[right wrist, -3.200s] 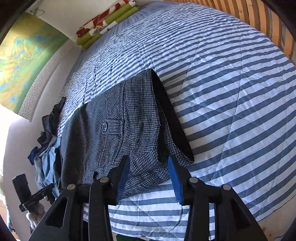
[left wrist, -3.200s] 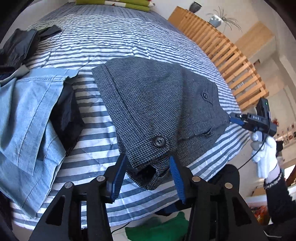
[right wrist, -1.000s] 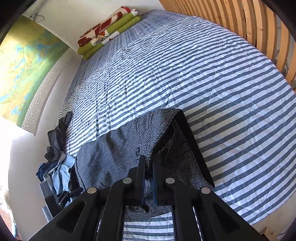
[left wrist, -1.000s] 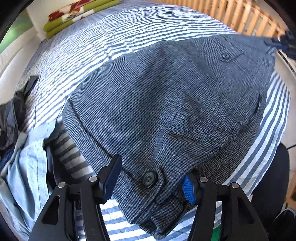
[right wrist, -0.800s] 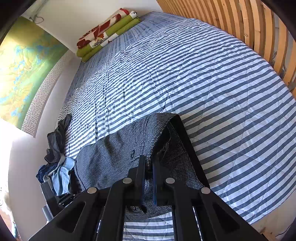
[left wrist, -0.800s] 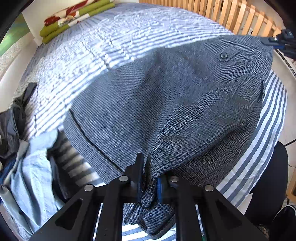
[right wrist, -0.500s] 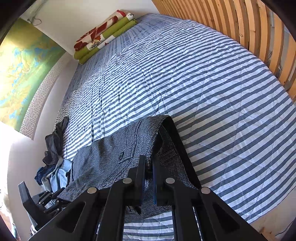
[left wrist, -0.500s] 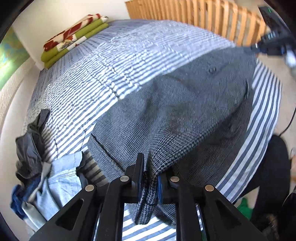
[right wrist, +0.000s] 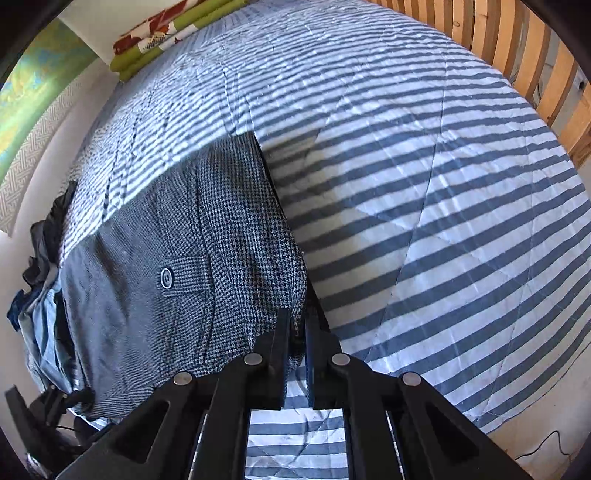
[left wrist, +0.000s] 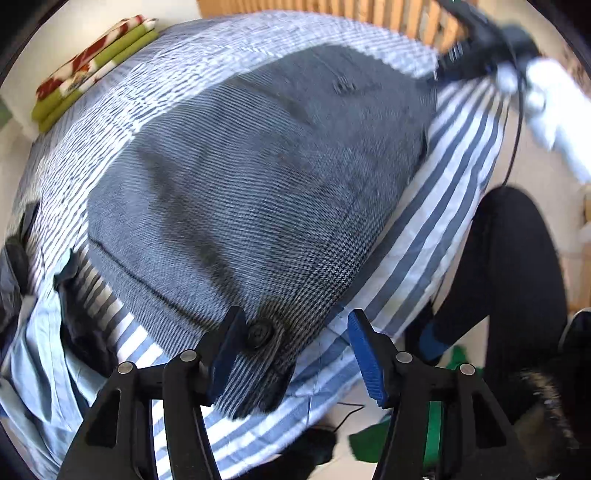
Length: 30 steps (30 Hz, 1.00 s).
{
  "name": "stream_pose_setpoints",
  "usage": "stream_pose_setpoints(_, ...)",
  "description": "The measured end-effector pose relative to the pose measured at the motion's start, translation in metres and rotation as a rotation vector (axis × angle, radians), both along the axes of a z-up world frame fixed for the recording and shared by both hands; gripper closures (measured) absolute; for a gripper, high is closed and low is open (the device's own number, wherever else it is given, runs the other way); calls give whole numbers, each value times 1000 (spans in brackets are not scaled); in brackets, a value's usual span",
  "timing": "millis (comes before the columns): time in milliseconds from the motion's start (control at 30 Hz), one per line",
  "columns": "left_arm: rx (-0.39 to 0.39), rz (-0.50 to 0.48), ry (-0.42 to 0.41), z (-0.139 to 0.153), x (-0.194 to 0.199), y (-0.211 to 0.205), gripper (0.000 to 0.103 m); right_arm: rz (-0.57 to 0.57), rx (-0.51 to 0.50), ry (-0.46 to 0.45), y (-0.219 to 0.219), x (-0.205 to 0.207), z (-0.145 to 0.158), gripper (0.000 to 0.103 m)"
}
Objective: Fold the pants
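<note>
Grey houndstooth pants (left wrist: 258, 177) lie spread flat on the striped duvet (left wrist: 439, 221). In the left wrist view my left gripper (left wrist: 295, 354) stands open at the near edge of the bed. The waistband corner with its black button (left wrist: 260, 334) lies loose between the blue pads, close to the left one. In the right wrist view my right gripper (right wrist: 295, 332) is shut on the other near corner of the pants (right wrist: 184, 258), low over the duvet (right wrist: 443, 184). A back pocket button (right wrist: 167, 277) faces up. The right gripper (left wrist: 461, 55) appears blurred at the far right corner, held by a white-gloved hand.
A heap of denim and dark clothes (left wrist: 37, 350) sits beside the pants on the left (right wrist: 40, 314). A folded green and red blanket (right wrist: 166, 33) lies at the far end. A wooden slatted rail (right wrist: 517, 44) runs along the right side. A person's dark leg (left wrist: 509, 277) stands by the bed edge.
My left gripper has opened and let go of the waistband corner. The pants have come down flat onto the duvet. The right gripper has stayed shut on its corner.
</note>
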<state>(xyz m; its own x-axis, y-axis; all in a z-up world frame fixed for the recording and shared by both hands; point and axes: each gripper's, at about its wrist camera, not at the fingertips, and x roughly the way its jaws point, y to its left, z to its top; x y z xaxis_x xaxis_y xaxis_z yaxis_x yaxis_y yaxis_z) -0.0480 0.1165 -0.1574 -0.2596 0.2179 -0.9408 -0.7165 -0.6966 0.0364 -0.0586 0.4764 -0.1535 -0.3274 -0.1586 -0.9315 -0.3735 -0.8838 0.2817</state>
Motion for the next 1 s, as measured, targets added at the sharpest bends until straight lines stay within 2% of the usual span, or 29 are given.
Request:
stream_pose_setpoints(67, 76, 62, -22, 19, -7, -25, 41, 9, -3, 7, 2, 3, 1, 91)
stream_pose_setpoints(100, 115, 108, -34, 27, -13, -41, 40, 12, 12, 14, 3, 5, 6, 86)
stream_pose_setpoints(200, 203, 262, -35, 44, -33, -96, 40, 5, 119, 54, 2, 12, 29, 84)
stream_pose_setpoints(267, 236, 354, -32, 46, -33, -128, 40, 2, 222, 94, -6, 18, 48, 84)
stream_pose_setpoints(333, 249, 394, -58, 39, -37, -146, 41, 47, 256, 148, -24, 19, 65, 84)
stream_pose_setpoints(400, 259, 406, -99, 27, -29, -151, 41, 136, 210, 187, -53, 19, 72, 84)
stream_pose_setpoints(500, 272, 403, -145, 7, -24, -155, 44, 368, 77, 234, -122, 19, 72, 79)
stream_pose_setpoints(600, 304, 399, -176, -18, -22, -154, 48, 609, 9, 237, -203, 23, 59, 75)
stream_pose_setpoints(733, 324, 405, -182, -26, -12, -156, 55, 854, 52, 253, -287, 30, 45, 73)
stream_pose_setpoints(900, 348, 427, -183, -26, -6, -164, 57, 964, 46, 256, -335, 28, 34, 61)
stream_pose_setpoints(1000, 351, 426, -180, -27, -3, -165, 58, 1018, 134, 256, -357, 32, 29, 59)
